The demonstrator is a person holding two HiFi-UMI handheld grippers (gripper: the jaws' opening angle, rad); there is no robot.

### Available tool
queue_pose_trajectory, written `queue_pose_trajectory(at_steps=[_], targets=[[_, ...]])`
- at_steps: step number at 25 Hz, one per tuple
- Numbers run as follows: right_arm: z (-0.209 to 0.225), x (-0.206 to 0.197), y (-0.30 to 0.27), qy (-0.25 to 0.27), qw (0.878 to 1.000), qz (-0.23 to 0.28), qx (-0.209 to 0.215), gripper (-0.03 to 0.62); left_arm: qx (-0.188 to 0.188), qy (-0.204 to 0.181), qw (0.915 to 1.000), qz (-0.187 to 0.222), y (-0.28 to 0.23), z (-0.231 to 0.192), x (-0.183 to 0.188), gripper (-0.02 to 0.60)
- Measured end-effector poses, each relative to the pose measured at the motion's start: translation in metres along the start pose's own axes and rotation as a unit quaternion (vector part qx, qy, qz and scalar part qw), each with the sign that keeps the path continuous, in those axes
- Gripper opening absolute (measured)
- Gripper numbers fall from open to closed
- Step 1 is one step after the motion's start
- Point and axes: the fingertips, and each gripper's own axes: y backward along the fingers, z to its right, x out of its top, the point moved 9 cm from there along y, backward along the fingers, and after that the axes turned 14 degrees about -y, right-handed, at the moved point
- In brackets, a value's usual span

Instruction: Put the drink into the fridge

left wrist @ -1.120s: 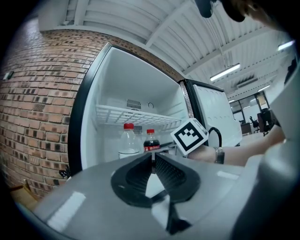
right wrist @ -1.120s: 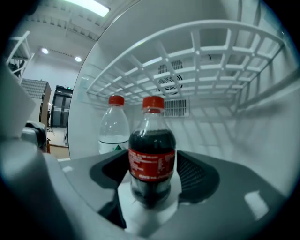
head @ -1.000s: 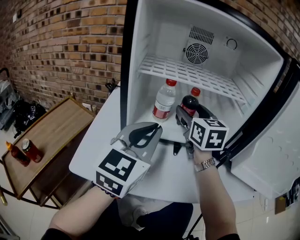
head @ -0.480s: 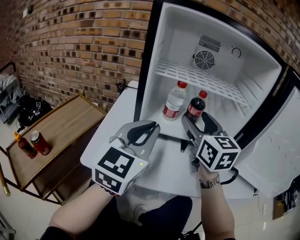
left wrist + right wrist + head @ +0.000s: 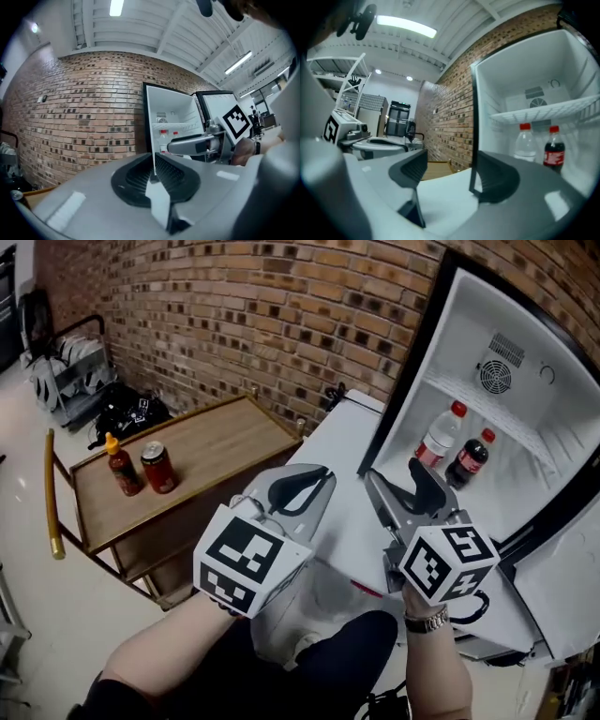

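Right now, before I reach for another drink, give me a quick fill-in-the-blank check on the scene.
The fridge holds ___ bottles.
On the wooden cart, beside the small bottle, stands a red ___.
The jaws of the left gripper are ___.
The jaws of the right gripper are ___, with nothing between them.
Missing words: two; can; shut; open.
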Motion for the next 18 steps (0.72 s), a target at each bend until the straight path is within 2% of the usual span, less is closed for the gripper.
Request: queue_pose_trajectory(at_steps=[4,9,18], targets=[[-0.057,-0.026,-0.035,-0.002,0.997,-0.027,0.067,0.33,0.057,0.008,0.9978,-0.032,0.058,-0.024,-0.022,0.017],[-0.126,-0.053,-0.075,-0.004,0.99,-0.056,0.127,0.33,0.113,0.018,0.9916,-0.06,0.124,-0.057,-0.044,0.017],[-0.222,-0.112,-0.144,-0.015,0.974,-0.114,0.197,0.33,0.188,0.034,0.9753,-0.111,0.216,-0.103,-0.081,0.017]])
